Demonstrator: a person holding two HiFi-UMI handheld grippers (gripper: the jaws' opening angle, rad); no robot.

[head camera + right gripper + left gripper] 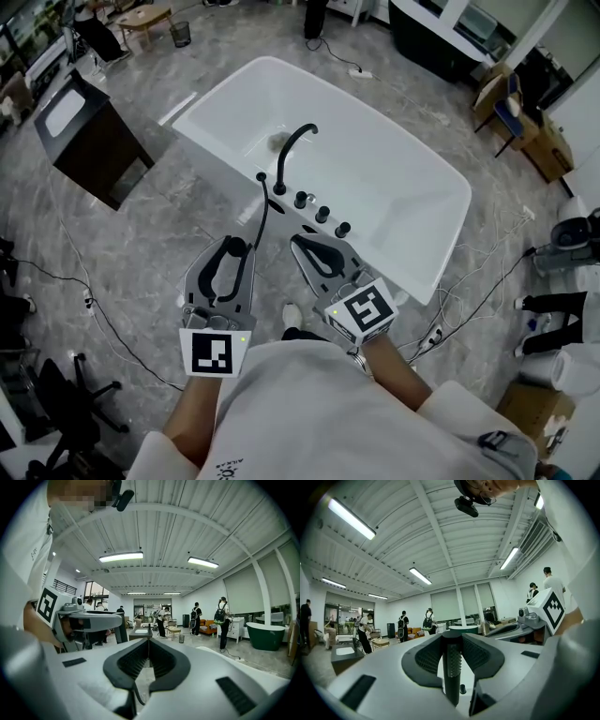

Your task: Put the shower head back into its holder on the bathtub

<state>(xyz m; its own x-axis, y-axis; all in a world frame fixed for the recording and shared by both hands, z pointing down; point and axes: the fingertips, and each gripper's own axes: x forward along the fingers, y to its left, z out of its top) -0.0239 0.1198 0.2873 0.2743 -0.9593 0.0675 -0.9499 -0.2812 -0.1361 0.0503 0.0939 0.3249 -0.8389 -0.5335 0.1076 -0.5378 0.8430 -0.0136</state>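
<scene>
The large open room has a grey marble floor (187,234). On it stands a white bathtub (412,225) with a black faucet (291,155) on its rim. Beside that rim, the left gripper (234,246) clamps the slim black shower head (451,665). The right gripper (305,242) has its jaws pressed together.

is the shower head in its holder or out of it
Out. The left gripper is clamped on the black shower head, held short of the bathtub rim.

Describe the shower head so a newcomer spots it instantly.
Find the white bathtub; on its near rim stand a black curved spout and a row of black knobs. Left of those, the left gripper clamps the shower head: a slim straight black stick, the only fitting held by a gripper.
</scene>
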